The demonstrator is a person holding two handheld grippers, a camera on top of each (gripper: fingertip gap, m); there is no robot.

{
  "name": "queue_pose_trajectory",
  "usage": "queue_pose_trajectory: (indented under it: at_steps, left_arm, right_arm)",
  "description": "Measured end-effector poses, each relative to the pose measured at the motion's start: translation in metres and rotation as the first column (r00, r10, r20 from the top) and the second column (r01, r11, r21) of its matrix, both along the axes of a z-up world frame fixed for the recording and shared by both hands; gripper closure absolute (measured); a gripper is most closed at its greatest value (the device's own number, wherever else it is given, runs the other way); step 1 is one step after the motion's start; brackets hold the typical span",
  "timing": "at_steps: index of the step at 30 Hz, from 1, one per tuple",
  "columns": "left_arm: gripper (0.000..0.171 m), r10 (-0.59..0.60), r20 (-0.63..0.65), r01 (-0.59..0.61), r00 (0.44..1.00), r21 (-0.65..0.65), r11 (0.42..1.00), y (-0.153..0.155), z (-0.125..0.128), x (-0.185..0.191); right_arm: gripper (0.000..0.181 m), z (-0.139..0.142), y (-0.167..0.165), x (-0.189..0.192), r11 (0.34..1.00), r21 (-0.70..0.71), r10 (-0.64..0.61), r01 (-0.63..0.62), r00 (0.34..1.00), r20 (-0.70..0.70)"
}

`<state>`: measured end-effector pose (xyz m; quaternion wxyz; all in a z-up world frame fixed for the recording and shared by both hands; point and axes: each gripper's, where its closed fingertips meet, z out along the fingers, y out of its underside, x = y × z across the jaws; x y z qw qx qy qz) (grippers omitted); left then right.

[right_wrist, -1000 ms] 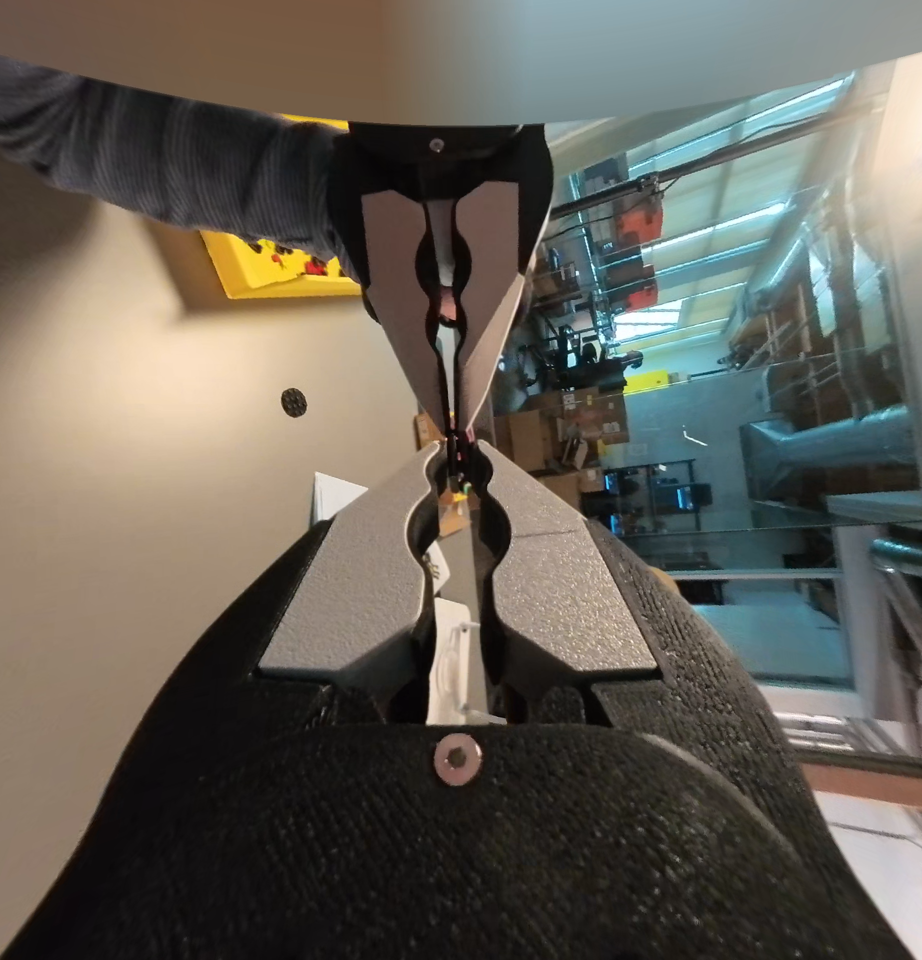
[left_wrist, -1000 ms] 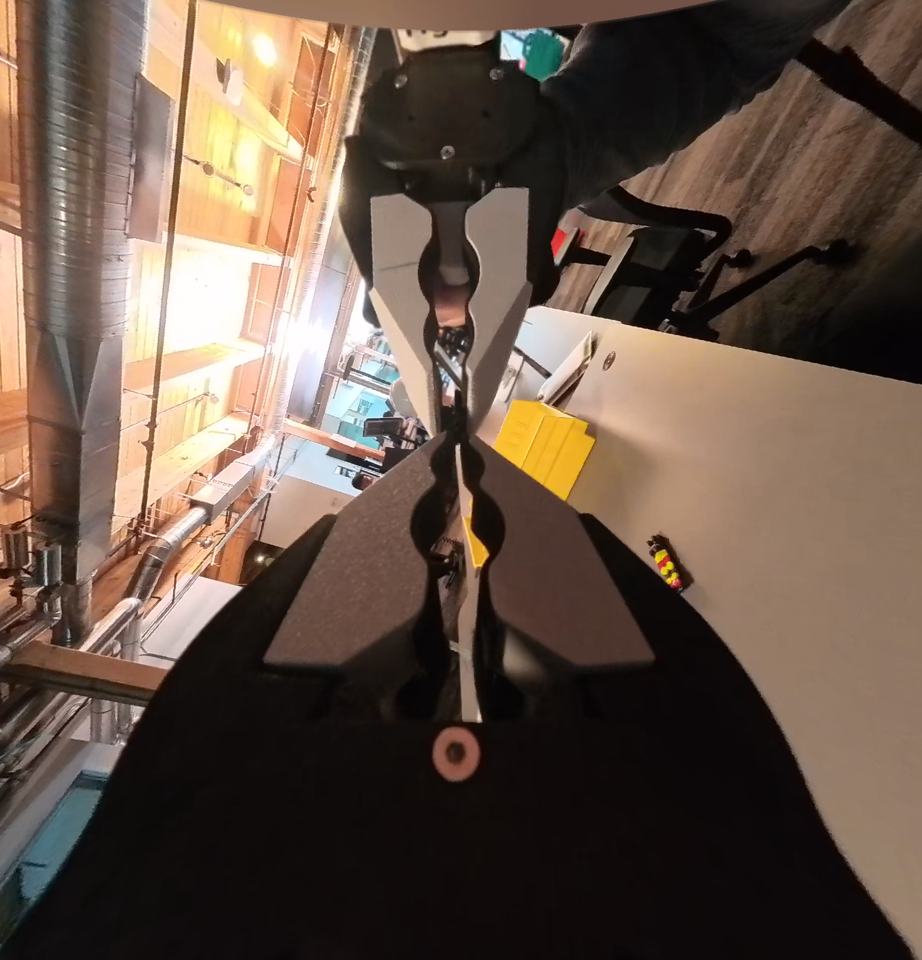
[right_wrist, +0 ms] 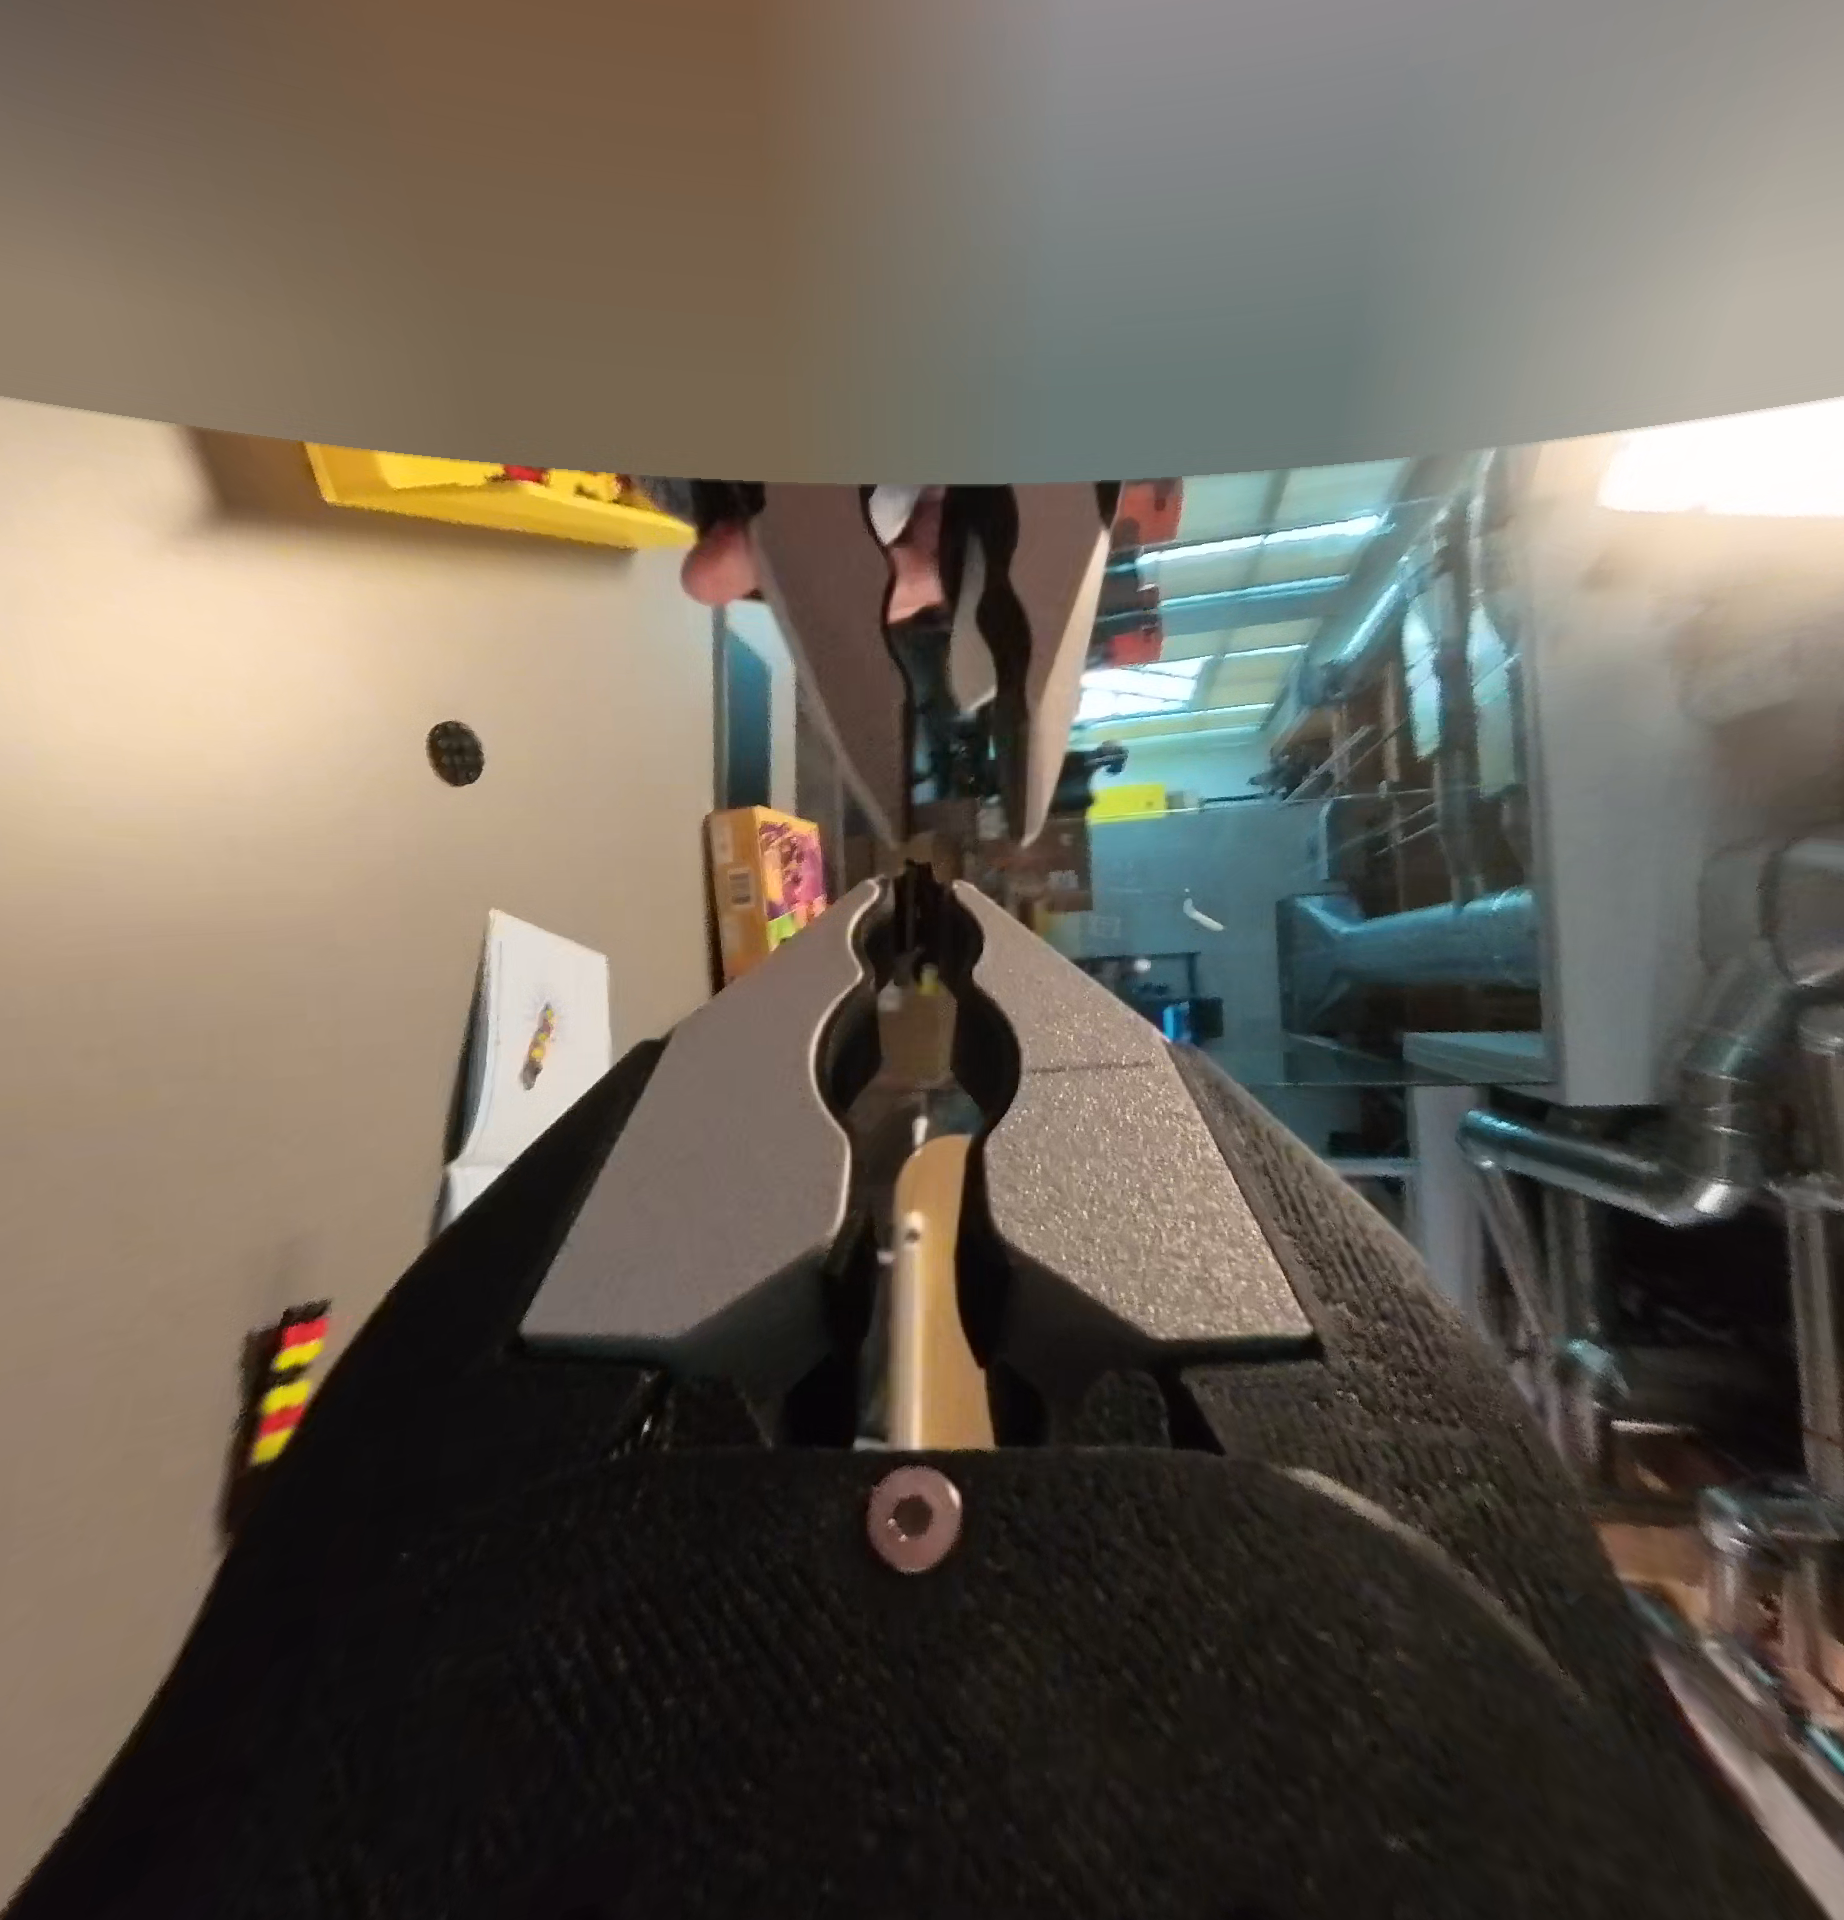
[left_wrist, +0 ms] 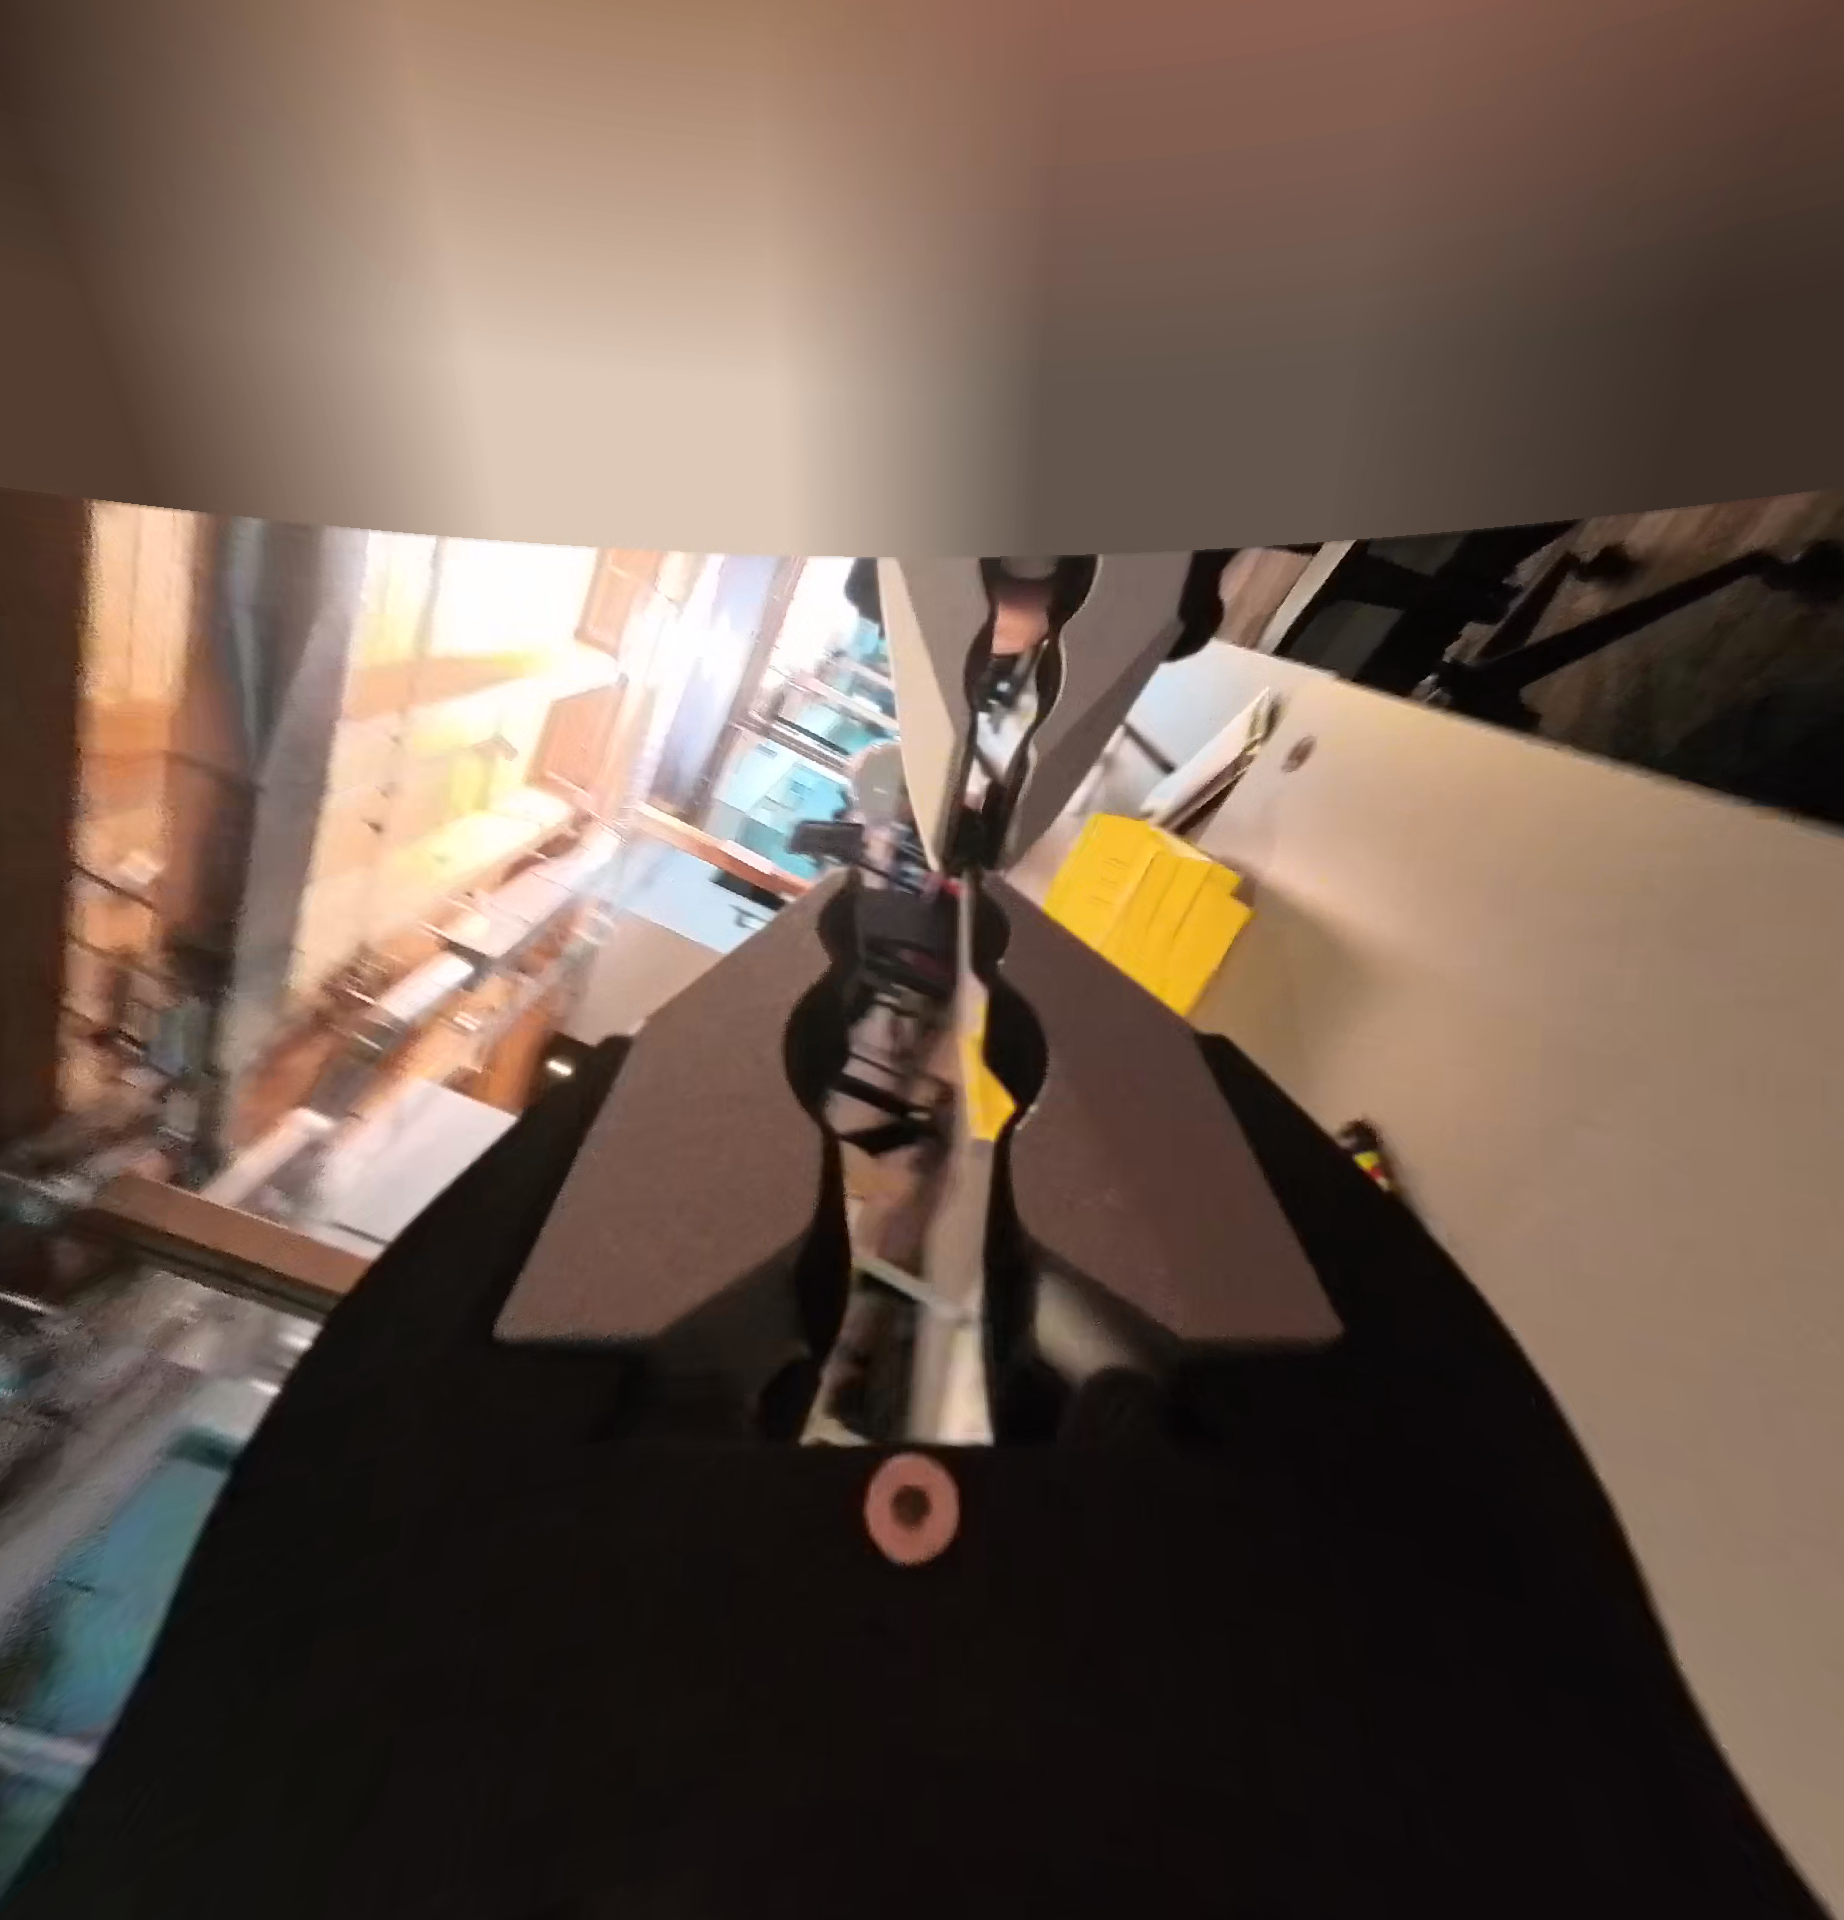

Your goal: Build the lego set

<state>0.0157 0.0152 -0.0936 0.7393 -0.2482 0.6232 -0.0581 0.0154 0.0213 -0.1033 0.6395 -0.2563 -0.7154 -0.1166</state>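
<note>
**Grippers tip to tip above the table**

My left gripper [left_wrist: 923, 883] stands spread. Against it, my right gripper [right_wrist: 923, 883] pinches a small dark lego piece [right_wrist: 918, 920]. A striped lego build [right_wrist: 289, 1382] lies on the table [right_wrist: 222, 935].

No legible text; box [right_wrist: 767, 891] print blurred.

The tiny dark piece [left_wrist: 962, 858] between the meeting jaws is too small and blurred to identify.
</note>
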Motion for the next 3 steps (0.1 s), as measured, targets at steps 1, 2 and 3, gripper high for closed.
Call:
queue_pose_trajectory:
  at_steps: [1, 2, 3]
  left_arm:
    - [0.147, -0.001, 0.011, 0.003, 1.000, -0.103, 0.995, 0.003, 0.002, 0.002]
    - [0.140, -0.010, 0.030, 0.016, 0.999, -0.211, 0.977, 0.007, 0.004, 0.004]
    - [0.132, -0.047, 0.068, 0.066, 0.997, -0.315, 0.947, 0.006, 0.007, 0.006]
  right_arm:
    - [0.176, 0.006, -0.002, 0.000, 0.999, 0.032, 0.017, -0.016, 0.999, -0.028]
    - [0.176, 0.012, -0.004, 0.001, 0.997, 0.070, 0.037, -0.033, 0.998, -0.059]
    - [0.176, 0.018, -0.008, 0.003, 0.993, 0.107, 0.062, -0.052, 0.994, -0.089]
